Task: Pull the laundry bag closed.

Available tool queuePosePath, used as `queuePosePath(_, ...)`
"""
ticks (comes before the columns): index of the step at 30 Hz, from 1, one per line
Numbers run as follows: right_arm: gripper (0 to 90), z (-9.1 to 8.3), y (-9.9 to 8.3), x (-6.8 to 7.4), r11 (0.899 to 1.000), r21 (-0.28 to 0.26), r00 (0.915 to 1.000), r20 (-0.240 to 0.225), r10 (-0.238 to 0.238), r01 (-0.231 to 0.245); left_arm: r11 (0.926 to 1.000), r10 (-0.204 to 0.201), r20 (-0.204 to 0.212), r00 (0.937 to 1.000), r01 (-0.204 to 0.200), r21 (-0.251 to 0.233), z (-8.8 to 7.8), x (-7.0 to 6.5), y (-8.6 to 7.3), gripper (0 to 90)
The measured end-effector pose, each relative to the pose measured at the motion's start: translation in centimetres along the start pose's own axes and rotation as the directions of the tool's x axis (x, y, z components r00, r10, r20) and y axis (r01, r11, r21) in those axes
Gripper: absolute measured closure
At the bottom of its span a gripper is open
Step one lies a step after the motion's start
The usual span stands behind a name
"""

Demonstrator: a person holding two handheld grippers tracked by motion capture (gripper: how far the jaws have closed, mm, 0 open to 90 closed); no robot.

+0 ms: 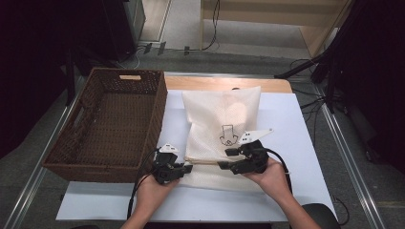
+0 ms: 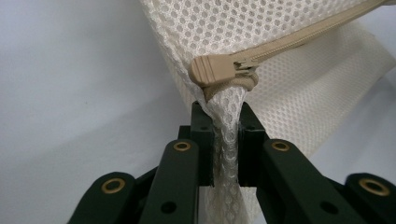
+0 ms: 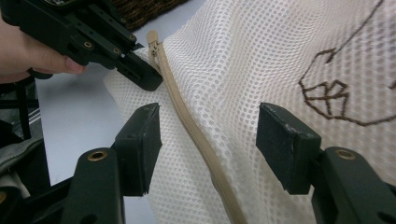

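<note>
A cream mesh laundry bag (image 1: 219, 114) lies flat on the white table sheet, with a tan zipper (image 1: 203, 161) running across its near end. My left gripper (image 2: 227, 123) is shut on the bag's mesh corner just below the zipper's end stop (image 2: 219, 70). In the high view the left gripper (image 1: 184, 168) sits at the bag's near left corner. My right gripper (image 3: 210, 135) stands open above the bag, one pad on each side of the zipper (image 3: 187, 116) and neither touching it. In the high view the right gripper (image 1: 224, 160) is just right of the left one.
A large brown wicker basket (image 1: 157, 114) stands to the left of the bag, close to the left hand. A brown line drawing (image 1: 228, 134) marks the bag's middle. The white sheet (image 1: 286, 124) extends to the right, and the table's wooden edge (image 1: 210, 83) runs behind.
</note>
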State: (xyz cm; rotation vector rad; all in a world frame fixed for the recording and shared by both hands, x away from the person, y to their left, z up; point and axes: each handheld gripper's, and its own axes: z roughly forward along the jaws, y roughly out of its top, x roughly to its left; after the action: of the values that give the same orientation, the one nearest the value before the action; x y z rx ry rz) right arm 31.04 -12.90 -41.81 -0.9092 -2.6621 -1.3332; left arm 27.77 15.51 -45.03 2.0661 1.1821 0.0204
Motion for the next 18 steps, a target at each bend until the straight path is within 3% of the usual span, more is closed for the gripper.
queuePosePath(8,41.1,0.0,0.8,0.6,1.0,-0.012,1.0,-0.003,-0.009,0.009,0.9992,0.024,0.017,0.9996,-0.024,-0.031,-1.3,-0.5,0.6,85.0)
queuePosePath(18,45.8,0.3,2.5,1.2,1.0,-0.021,1.0,-0.005,0.004,-0.004,0.9983,0.052,0.01,0.9986,-0.052,-0.025,-1.6,-1.0,0.6,85.7)
